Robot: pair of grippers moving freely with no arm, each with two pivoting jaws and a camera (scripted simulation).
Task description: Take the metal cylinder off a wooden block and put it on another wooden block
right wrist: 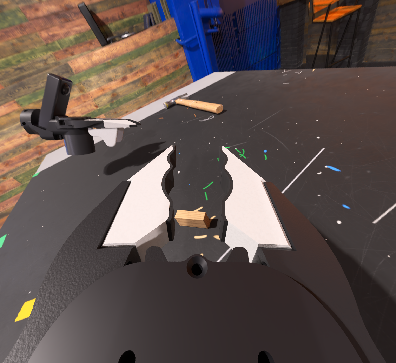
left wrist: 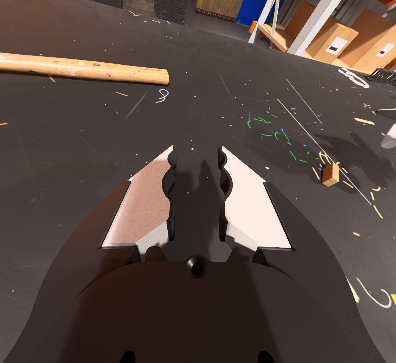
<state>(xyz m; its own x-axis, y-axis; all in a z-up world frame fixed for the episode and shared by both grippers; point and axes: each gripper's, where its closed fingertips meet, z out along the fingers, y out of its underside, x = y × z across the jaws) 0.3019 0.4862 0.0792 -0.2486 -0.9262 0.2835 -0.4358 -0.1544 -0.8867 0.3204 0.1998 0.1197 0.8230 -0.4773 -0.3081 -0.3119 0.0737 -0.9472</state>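
A small wooden block (left wrist: 330, 174) lies on the dark table, to the right of and apart from my left gripper (left wrist: 197, 149), which is open and empty above the table. In the right wrist view the wooden block (right wrist: 191, 218) lies on the table below, seen between the bases of the fingers of my right gripper (right wrist: 198, 149), which is open and empty. The left gripper (right wrist: 126, 127) also shows in this view, hovering at the left. No metal cylinder and no second block show in either view.
A hammer with a wooden handle (left wrist: 85, 67) lies at the far left, and also shows in the right wrist view (right wrist: 197, 104). The table's grey edge (right wrist: 150, 108) runs along the left. A white part of the other gripper (left wrist: 389, 138) shows at the right edge.
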